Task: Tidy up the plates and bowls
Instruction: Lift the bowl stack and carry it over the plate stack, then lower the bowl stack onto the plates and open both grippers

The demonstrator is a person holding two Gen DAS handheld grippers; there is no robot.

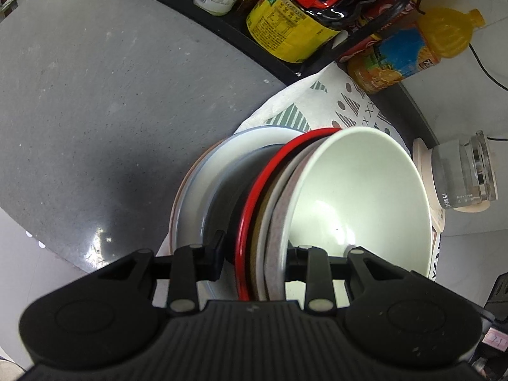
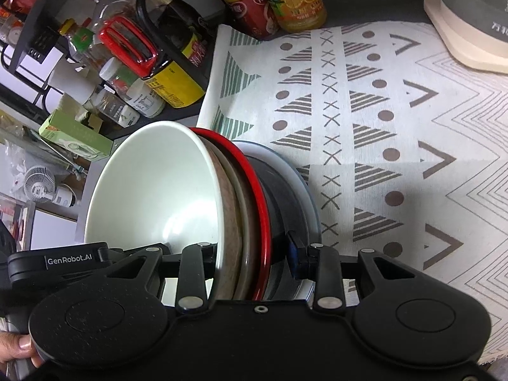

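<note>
1. "GenRobot.AI" is read in white letters on the black body of the left gripper [image 2: 73,260], seen at the lower left of the right wrist view.
2. An orange-juice bottle with a blue label printed with orange slices [image 1: 409,54] and a large dark bottle with a yellow label and red handle [image 1: 304,19] are seen at the back; their small print cannot be read.
3. A nested stack of dishes is held on edge: a white ceramic bowl [image 1: 358,197], a brown-grey bowl [image 1: 279,238], a red-rimmed black bowl [image 1: 250,209] and a pale blue-rimmed plate [image 1: 197,190].
4. The stack is clamped by both grippers: the left gripper [image 1: 254,254] and the right gripper [image 2: 250,254] are each closed across the rims.
5. The stack is kept above the edge of a white patterned cloth [image 2: 381,127].
6. Open grey countertop [image 1: 95,111] lies to the left; a glass kettle on a cream base [image 1: 466,177] stands near the right.
</note>
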